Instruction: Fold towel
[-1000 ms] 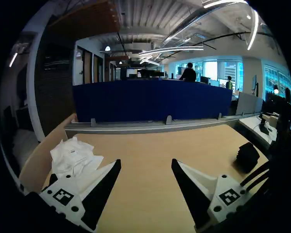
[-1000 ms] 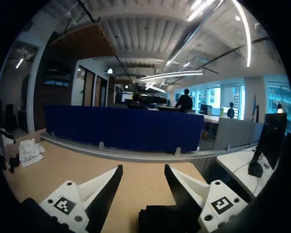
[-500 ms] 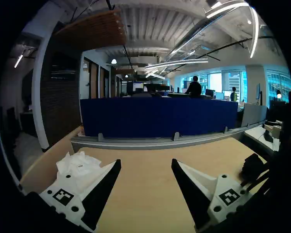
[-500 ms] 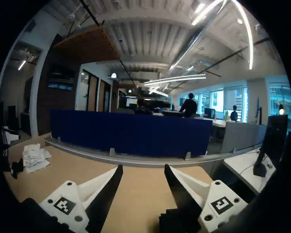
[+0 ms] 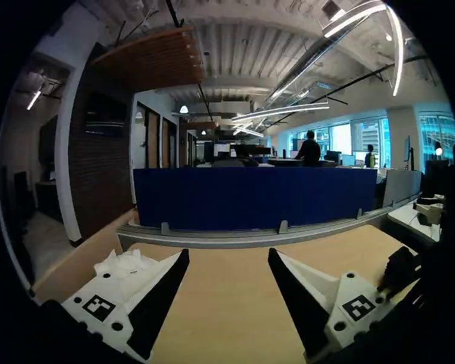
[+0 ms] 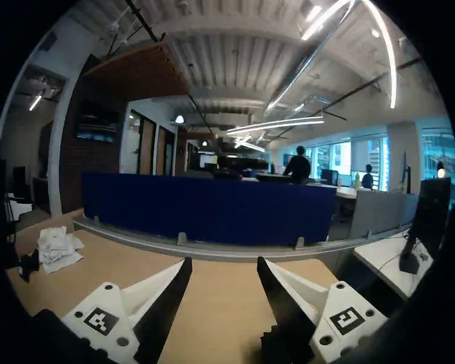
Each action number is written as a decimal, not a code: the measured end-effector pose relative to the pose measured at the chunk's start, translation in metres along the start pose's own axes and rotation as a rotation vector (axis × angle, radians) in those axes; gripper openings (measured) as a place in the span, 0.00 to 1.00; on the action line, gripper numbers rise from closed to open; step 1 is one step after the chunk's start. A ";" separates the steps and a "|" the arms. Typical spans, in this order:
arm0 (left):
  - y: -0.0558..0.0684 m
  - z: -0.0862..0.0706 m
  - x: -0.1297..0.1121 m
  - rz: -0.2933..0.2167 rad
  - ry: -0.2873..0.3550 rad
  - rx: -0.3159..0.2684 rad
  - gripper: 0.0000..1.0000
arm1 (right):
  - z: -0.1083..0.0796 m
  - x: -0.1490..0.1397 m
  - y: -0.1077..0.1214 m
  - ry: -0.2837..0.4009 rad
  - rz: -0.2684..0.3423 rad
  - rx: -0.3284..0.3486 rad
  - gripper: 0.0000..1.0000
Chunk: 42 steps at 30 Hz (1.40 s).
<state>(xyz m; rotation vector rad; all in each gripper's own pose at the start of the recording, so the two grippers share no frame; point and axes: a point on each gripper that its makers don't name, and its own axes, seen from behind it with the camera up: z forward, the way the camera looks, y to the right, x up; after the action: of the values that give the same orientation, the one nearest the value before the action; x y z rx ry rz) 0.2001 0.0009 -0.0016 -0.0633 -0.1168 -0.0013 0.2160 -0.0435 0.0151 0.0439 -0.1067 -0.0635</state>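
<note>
A crumpled white towel [image 5: 125, 262] lies at the left end of the wooden table [image 5: 227, 303], partly hidden behind the left finger of my left gripper [image 5: 227, 273]. That gripper hangs open above the table with nothing between its fingers. In the right gripper view the same white towel [image 6: 56, 246] lies far off at the left. My right gripper [image 6: 223, 282] is open too, above the table's right part. A black folded stack [image 6: 282, 346] sits low between its fingers, beside the right one; it shows as the black stack [image 5: 400, 267] at the right in the left gripper view.
A blue partition [image 5: 252, 197] on a grey rail closes off the table's far side. A neighbouring white desk carries a dark monitor [image 6: 426, 221] at the right. People stand far back in the office. A small black object [image 6: 27, 264] lies beside the towel.
Both grippers have tilted upward, so the table, the towel and the black stack have slid lower in both views. Both grippers stay open.
</note>
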 end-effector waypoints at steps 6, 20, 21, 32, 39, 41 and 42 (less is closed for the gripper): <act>-0.002 0.001 -0.003 0.003 0.010 -0.003 0.96 | -0.002 -0.002 0.002 -0.004 0.000 -0.025 0.83; -0.007 0.007 -0.021 -0.043 0.030 0.012 0.96 | -0.005 -0.010 -0.014 -0.011 -0.020 -0.034 0.83; -0.008 0.007 -0.023 -0.043 0.031 0.014 0.96 | -0.005 -0.011 -0.016 -0.012 -0.023 -0.031 0.83; -0.002 0.010 -0.058 -0.014 0.028 0.007 0.96 | -0.009 -0.014 -0.031 -0.006 -0.036 -0.017 0.82; -0.006 0.012 -0.079 0.005 0.049 0.015 0.96 | -0.009 -0.012 -0.041 0.009 -0.034 -0.001 0.83; -0.007 0.012 -0.086 -0.001 0.052 0.018 0.97 | -0.010 -0.012 -0.044 0.011 -0.036 0.000 0.82; -0.007 0.012 -0.089 -0.003 0.053 0.020 0.97 | -0.010 -0.012 -0.046 0.012 -0.037 0.001 0.82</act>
<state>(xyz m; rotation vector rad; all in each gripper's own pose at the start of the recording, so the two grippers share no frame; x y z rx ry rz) 0.1105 -0.0060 -0.0001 -0.0432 -0.0637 -0.0049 0.2025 -0.0879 0.0020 0.0474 -0.0935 -0.1004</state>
